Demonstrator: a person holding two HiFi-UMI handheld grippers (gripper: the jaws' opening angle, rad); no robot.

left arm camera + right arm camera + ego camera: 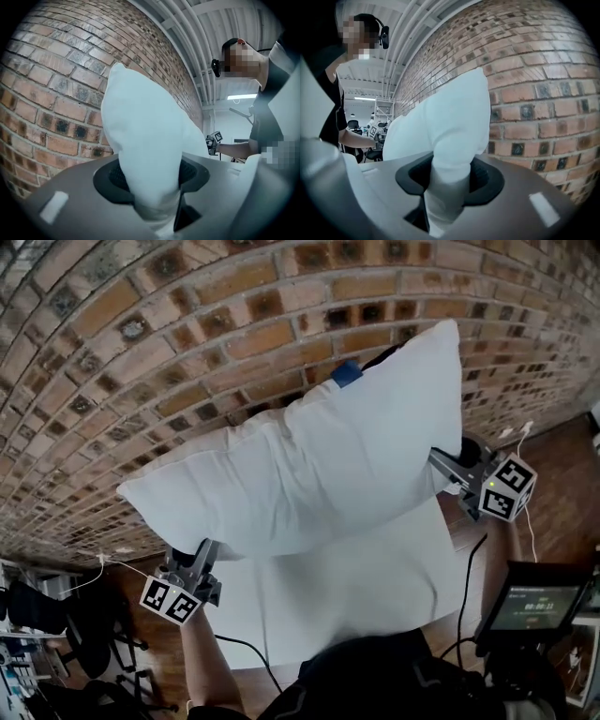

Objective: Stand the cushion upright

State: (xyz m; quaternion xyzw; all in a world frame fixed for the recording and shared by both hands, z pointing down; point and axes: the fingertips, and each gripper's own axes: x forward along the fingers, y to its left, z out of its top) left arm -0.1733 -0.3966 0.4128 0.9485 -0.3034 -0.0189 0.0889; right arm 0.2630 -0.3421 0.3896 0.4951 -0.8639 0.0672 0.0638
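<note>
A plump white cushion (309, 465) hangs in the air in front of the brick wall, tilted with its right end higher. My left gripper (208, 554) is shut on its lower left corner, and my right gripper (441, 463) is shut on its right edge. In the left gripper view the cushion (145, 136) rises out of the pinch of the left gripper (150, 183). The right gripper view shows the cushion (445, 126) squeezed the same way in the right gripper (450, 180). The fabric bunches narrow between each pair of pads.
A white table top (375, 587) lies under the cushion. The brick wall (141, 352) stands close behind it. A small blue object (345, 373) peeks over the cushion's top edge. A dark screen (534, 601) and cables sit at the lower right, office chairs at the lower left.
</note>
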